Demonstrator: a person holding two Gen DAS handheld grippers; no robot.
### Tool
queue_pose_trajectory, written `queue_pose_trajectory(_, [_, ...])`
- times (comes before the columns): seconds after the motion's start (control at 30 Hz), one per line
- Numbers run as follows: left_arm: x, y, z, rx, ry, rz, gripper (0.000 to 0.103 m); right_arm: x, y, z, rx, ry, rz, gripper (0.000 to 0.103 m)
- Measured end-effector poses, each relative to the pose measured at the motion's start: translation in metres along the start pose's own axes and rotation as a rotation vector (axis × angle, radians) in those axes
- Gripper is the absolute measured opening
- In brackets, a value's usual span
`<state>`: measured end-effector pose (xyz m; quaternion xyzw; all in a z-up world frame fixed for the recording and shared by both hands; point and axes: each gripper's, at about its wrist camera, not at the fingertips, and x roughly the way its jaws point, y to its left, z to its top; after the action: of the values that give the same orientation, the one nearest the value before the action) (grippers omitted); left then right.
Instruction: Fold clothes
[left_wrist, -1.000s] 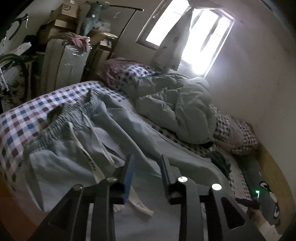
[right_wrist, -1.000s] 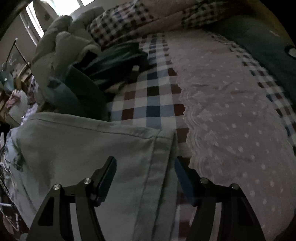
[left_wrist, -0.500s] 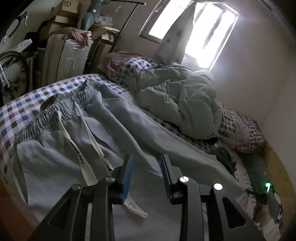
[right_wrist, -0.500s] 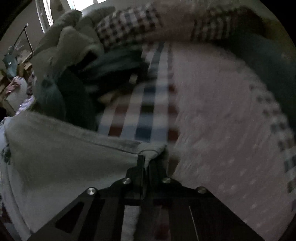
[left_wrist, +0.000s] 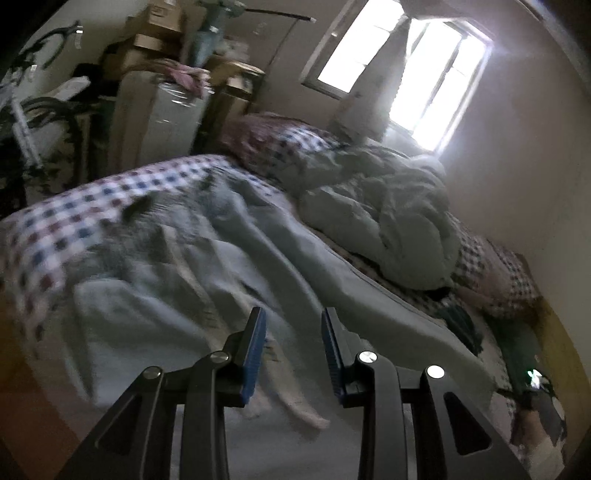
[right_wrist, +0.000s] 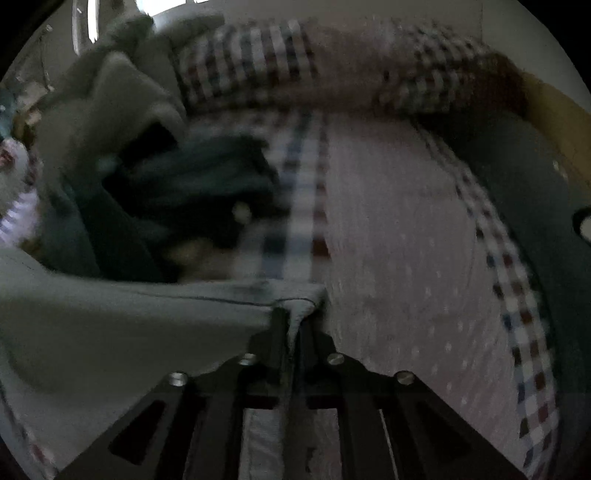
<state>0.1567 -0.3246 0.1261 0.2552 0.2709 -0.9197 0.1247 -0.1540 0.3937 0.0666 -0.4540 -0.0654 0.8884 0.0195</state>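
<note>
Pale blue trousers (left_wrist: 258, 258) are lying spread along the bed (left_wrist: 55, 221), waistband toward the checked end by the clutter, legs running twd the far end w/ the dark clothes. Left gripper (left_wrist: 293, 332) is hovering over the fabric near the near edge, jaws standing apart, blue pads (left_wrist: 255, 350) not pressing anything; white drawstring (left_wrist: 295, 402) is trailing under and between them. Right gripper (right_wrist: 293, 325) is pinching the trouser hem corner (right_wrist: 299, 295), fabric caught betw the nearly closed jaws, which have just been opening slightly, cloth still between them. Hem is sitting over the checked sheet (right_wrist: 295, 206), beside the dotted lace cover (right_wrist: 399, 258). Crumpled pale duvet (left_wrist: 376, 218) is heaped along the far edge, under the window (left_wrist: 406, 70). Both views blurred.
</note>
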Motion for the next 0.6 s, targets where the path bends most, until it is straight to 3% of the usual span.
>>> queue_pose_trajectory(0.03, [-0.006, 0.009, 0.001, -0.012, -0.009, 0.010, 0.037, 0.003, 0.001, -0.006, -0.006, 0.015, -0.035, 0.018])
queue_pose_trajectory(0.07, [-0.013, 0.019, 0.002, -0.026, -0.019, 0.023, 0.047, 0.007, 0.002, -0.011, -0.012, 0.030, -0.070, 0.018])
queue_pose_trajectory(0.1, [-0.021, 0.031, 0.003, -0.038, -0.033, 0.041, 0.055, -0.006, 0.001, -0.016, -0.016, 0.004, -0.117, 0.020])
queue_pose_trajectory(0.2, [-0.044, 0.070, 0.001, -0.091, -0.091, 0.093, 0.068, -0.055, -0.002, -0.029, -0.009, -0.084, -0.154, 0.020])
queue_pose_trajectory(0.27, [-0.052, 0.100, -0.005, -0.158, -0.101, 0.120, 0.073, -0.097, 0.003, -0.045, -0.020, -0.157, -0.135, 0.024])
queue_pose_trajectory(0.33, [-0.049, 0.130, -0.013, -0.229, -0.078, 0.122, 0.077, -0.136, 0.014, -0.059, -0.032, -0.224, -0.107, 0.041])
queue_pose_trajectory(0.4, [-0.038, 0.161, -0.024, -0.303, -0.019, 0.107, 0.078, -0.177, 0.031, -0.080, -0.067, -0.287, -0.065, 0.049])
queue_pose_trajectory(0.5, [-0.012, 0.191, -0.038, -0.373, 0.077, 0.083, 0.078, -0.224, 0.063, -0.112, -0.114, -0.345, -0.015, 0.049])
queue_pose_trajectory(0.6, [0.011, 0.212, -0.046, -0.446, 0.123, 0.044, 0.077, -0.261, 0.102, -0.144, -0.172, -0.381, 0.055, 0.049])
